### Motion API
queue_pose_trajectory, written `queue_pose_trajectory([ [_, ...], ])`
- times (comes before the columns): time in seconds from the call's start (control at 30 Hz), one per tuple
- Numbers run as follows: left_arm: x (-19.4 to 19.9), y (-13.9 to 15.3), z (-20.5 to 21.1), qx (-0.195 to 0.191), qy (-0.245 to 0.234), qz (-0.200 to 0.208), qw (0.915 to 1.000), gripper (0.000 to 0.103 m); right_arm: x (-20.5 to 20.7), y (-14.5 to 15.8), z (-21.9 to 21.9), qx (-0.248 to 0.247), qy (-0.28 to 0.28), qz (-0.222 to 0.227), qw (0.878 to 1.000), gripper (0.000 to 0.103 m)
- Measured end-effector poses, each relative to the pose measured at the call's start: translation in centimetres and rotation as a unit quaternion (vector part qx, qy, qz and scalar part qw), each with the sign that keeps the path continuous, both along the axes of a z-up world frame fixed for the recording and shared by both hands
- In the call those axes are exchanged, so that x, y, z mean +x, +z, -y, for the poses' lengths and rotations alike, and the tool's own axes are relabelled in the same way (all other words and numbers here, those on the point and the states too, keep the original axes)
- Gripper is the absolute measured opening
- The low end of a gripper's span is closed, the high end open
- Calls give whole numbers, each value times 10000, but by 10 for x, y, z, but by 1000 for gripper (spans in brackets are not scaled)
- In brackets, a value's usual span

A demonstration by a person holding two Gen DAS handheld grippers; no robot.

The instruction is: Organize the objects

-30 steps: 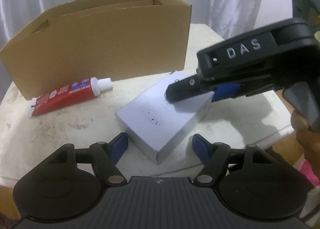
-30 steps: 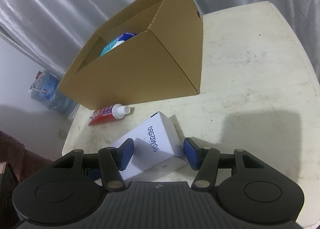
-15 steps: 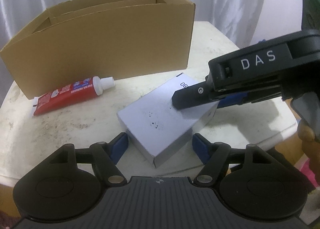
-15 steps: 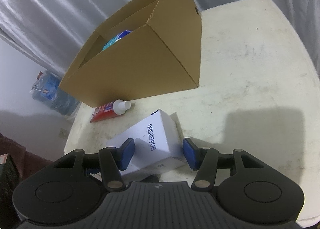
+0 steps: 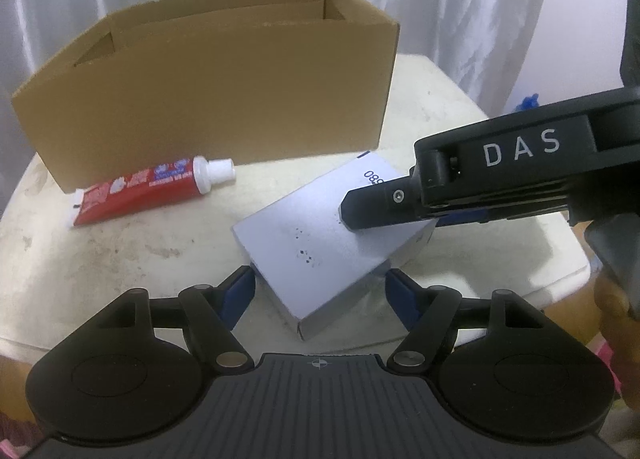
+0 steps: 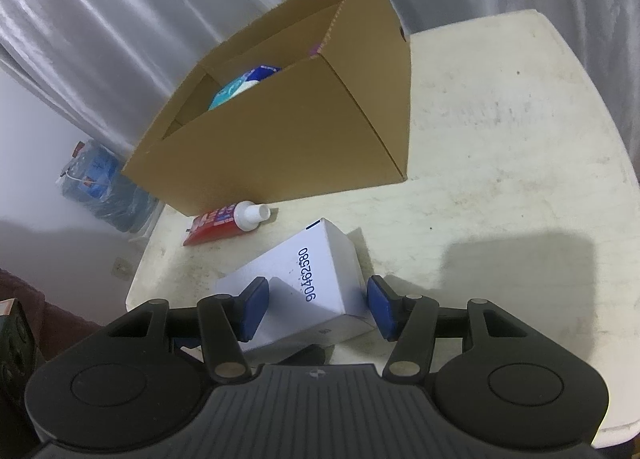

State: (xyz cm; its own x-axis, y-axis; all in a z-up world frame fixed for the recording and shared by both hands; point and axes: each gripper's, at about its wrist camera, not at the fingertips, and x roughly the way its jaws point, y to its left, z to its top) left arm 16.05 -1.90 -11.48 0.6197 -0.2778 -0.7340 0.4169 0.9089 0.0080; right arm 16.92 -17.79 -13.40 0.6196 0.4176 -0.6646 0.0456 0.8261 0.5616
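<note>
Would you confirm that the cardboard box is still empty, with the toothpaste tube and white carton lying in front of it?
Not quite: the cardboard box already holds a blue-and-white item, as the right wrist view shows. The toothpaste tube and white carton do lie in front of it.

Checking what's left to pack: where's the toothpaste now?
The toothpaste lies on the table, cap to the right in the left wrist view, against the front wall of the cardboard box, left of the white box.
</note>
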Motion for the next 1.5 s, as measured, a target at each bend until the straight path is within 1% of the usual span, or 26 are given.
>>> queue_pose_trajectory([
  [0.23,-7,13,-4,-104,45,196,9997,72,-4,16,-2,-12,-4,162,9999,59],
  [0.4,-15,28,-7,-168,87,436,9989,72,-10,33,-5,-59,16,392,9992,59],
  [0.53,-20,43,-13,-267,143,683,9972,72,-11,53,-10,-125,48,620,9980,59],
  [0.67,-20,66,-19,-366,179,1022,9939,72,-9,78,-17,-236,84,996,9947,59],
  [0.77,-12,84,-22,-383,182,1274,9909,72,-2,96,-19,-262,75,1281,9914,59],
  [0.9,6,107,-20,-328,173,1548,9872,72,18,120,-17,-321,116,1607,9864,59],
  [1.0,27,120,-17,-302,173,1647,9857,72,39,135,-17,-440,185,1728,9838,59],
  [1.07,47,126,-15,-282,199,1592,9866,72,57,140,-16,-542,267,1723,9832,59],
  [1.13,70,128,-14,-291,215,1424,9892,72,79,141,-14,-647,361,1604,9843,59],
  [1.23,107,124,-12,-421,244,987,9939,72,115,136,-8,-737,500,1241,9883,59],
  [1.3,133,117,-12,-561,272,587,9963,72,140,128,-4,-747,562,882,9917,59],
  [1.43,170,101,-16,-843,329,-156,9958,72,179,113,-1,-927,771,323,9922,59],
  [1.5,178,93,-17,-865,336,-378,9950,72,193,108,-1,-965,887,64,9914,59],
])
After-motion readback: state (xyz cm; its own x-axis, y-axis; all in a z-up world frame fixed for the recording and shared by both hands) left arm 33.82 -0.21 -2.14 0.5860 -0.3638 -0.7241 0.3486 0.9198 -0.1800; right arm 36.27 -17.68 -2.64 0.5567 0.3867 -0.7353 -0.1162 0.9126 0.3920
